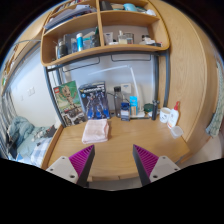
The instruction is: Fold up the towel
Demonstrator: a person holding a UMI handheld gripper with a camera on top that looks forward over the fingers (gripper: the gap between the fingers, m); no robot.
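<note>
A pink towel lies folded on the wooden desk, well beyond my fingers and a little left of their midline. My gripper hovers over the desk's near part, open and empty, with the purple pads wide apart and bare desk between them.
Two boxed figures stand against the wall behind the towel. Bottles and jars stand at the back right, a white item further right. Wooden shelves hang above. A chair with clothes is to the left.
</note>
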